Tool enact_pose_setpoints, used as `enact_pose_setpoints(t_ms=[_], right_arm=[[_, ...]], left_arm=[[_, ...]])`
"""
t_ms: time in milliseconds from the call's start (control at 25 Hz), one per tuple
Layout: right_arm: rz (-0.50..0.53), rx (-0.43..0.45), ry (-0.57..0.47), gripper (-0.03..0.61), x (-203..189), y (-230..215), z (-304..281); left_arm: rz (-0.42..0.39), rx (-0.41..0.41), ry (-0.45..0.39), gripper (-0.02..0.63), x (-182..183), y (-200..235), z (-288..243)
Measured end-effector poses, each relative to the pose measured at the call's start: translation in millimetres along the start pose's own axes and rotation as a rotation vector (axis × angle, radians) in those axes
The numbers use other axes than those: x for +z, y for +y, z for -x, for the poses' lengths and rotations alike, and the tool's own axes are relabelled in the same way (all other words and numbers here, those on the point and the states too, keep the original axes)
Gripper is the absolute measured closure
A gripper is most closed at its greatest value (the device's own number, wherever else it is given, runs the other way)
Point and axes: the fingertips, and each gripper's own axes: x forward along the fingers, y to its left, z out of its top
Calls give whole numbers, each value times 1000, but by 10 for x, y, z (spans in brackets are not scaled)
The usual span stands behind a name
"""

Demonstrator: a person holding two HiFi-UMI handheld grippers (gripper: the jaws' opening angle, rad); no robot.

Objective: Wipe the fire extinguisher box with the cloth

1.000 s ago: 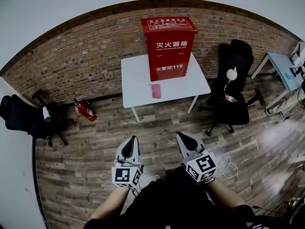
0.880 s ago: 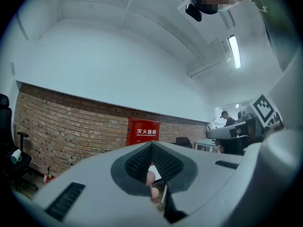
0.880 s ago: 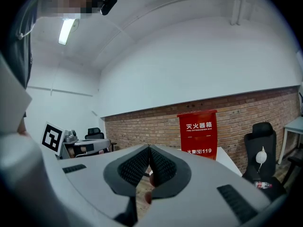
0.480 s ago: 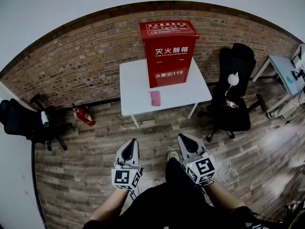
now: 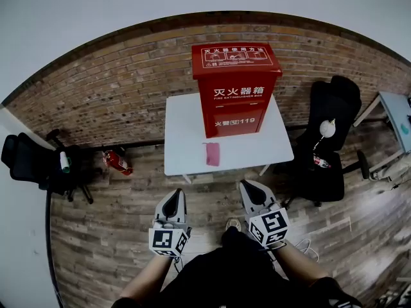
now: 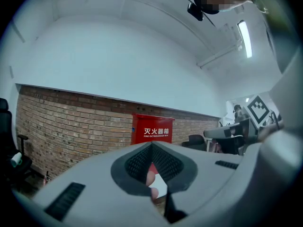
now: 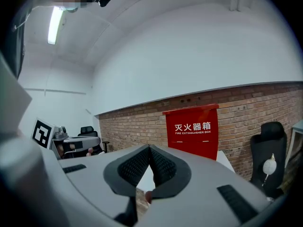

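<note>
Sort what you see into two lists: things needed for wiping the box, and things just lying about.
Needed: red box; pink cloth; white table under both.

Lying about: fire extinguisher on the floor; left chair; right chair; desk.

Fire ext. box (image 5: 236, 88) stands on tabletop (image 5: 183, 140) at back edge, centre-right. Cloth (image 5: 212, 153) lies near front edge, before box's left part. On floor (image 5: 115, 230): extinguisher (image 5: 117, 162) left of tabletop, chair (image 5: 331, 149) right, 2nd chair (image 5: 32, 162) far left.
</note>
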Motion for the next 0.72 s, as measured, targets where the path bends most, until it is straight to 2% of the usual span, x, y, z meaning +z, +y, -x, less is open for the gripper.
enact_pose_setpoints(t_ms=[240,360,560,720], right_arm=[[34,70,11,558,161,-498,-487],[25,106,43,558,117,-707,-716],[9,136,61,558,72,-969,-1010],[-32,131,73,558,40,-1108,-1164]], left_arm=[[8,25,26,589,97,-76,-656],[-7,65,8,589,165,-50,-902],[-9,125,14,589,165,40,-1129],[-12,137,39,589,150,89,-1268]])
